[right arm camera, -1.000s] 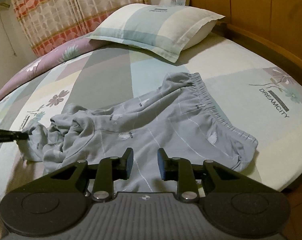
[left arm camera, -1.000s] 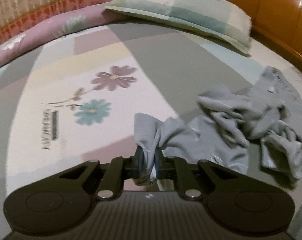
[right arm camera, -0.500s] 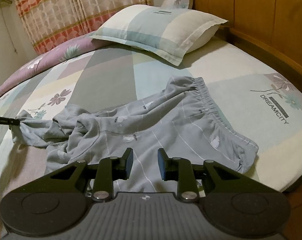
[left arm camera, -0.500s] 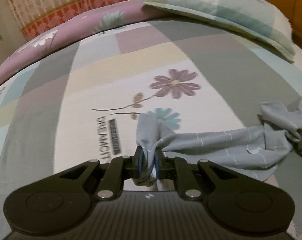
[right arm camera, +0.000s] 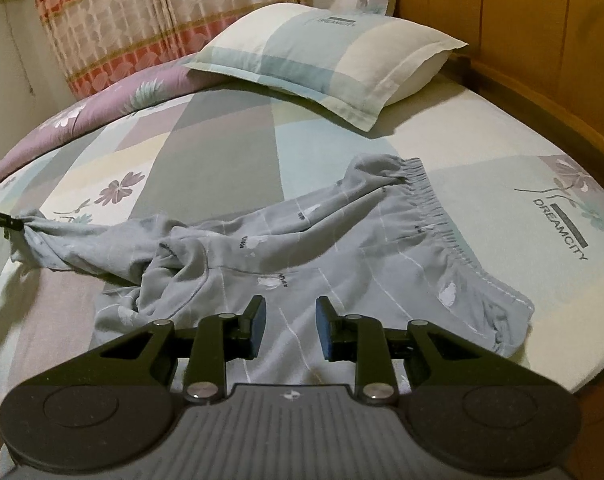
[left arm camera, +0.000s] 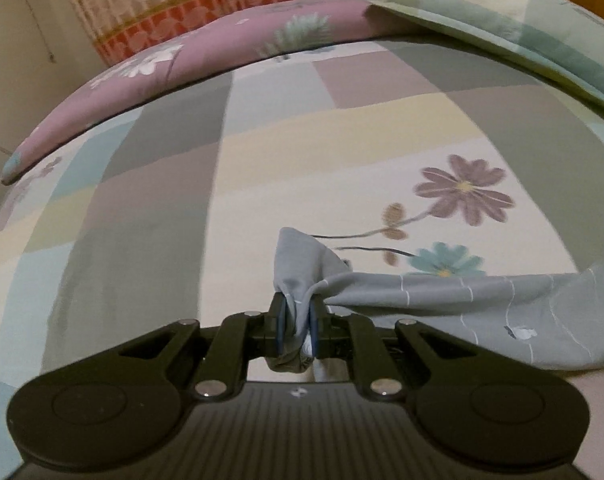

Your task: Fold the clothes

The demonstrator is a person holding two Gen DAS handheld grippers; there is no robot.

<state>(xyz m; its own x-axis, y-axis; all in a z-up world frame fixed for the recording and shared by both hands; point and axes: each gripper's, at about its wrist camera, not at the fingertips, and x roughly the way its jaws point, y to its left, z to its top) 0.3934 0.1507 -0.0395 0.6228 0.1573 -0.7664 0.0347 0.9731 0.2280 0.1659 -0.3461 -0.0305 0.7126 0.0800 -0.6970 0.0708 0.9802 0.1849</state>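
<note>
Left wrist view: left gripper (left arm camera: 296, 322) pinches trousers (left arm camera: 482, 312), rest cropped; right gripper (right arm camera: 289, 330) agape.

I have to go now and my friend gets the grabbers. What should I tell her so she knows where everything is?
Left tool: shut on a leg end of the grey trousers, pulling that leg out straight toward the left side of the bed.
Right tool: open, holding nothing, hovering over the trousers near the waistband.
Done: one leg stretched out.
Left: the other leg is bunched in the middle; flatten it, then fold.
</note>
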